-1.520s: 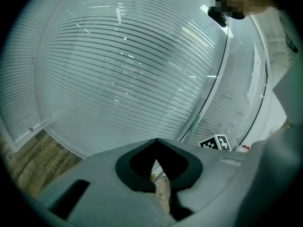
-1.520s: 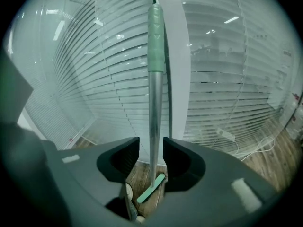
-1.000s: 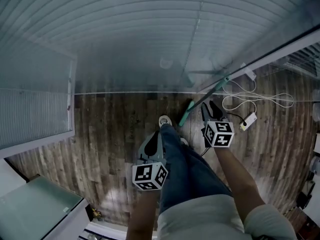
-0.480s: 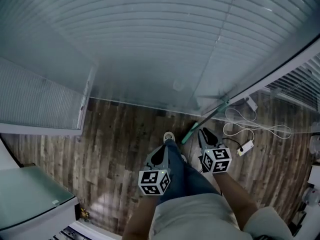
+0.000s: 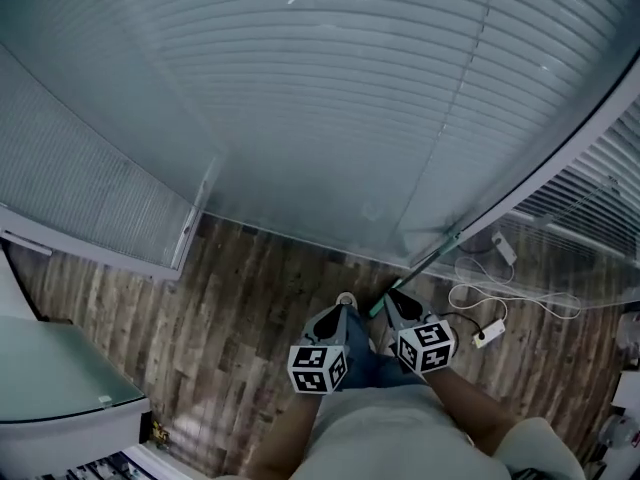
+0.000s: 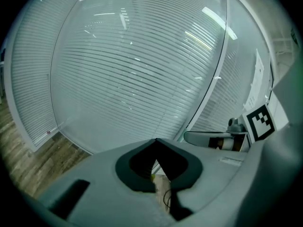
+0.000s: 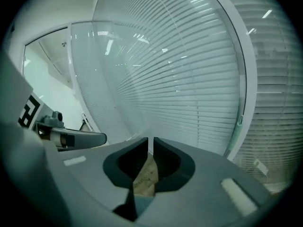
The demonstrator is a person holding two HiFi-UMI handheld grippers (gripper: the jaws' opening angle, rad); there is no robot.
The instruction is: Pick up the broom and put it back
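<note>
The broom [image 5: 418, 269] is leaning against the blinds [image 5: 330, 98]. In the head view its thin handle is running from its foot on the wood floor [image 5: 250, 298] at seven o'clock up to one o'clock, where its top is resting by the white window frame [image 5: 540, 158].

The right gripper [image 5: 393, 298] is hanging just beside the low end of that handle, with the handle climbing away from its tips toward one o'clock. In the right gripper view the handle [image 7: 238, 124] is showing as a pale green strip along the frame, at about three o'clock from the jaws and well off their line. Those jaws [image 7: 151, 141] have just been closing. Only a narrow slit is remaining between them, and nothing but floor is showing through it.

The left gripper [image 5: 333, 318] is sitting at nine o'clock from the right one, farther from the broom, so the right hand is the nearer. The left gripper's [image 6: 155, 141] tips are pressed together on nothing and are facing the blinds.

Judging by how it is standing, the broom is already looking put back. Any further grab would mean swinging the right gripper toward three o'clock and spreading its jaws across the near-upright handle.
</note>
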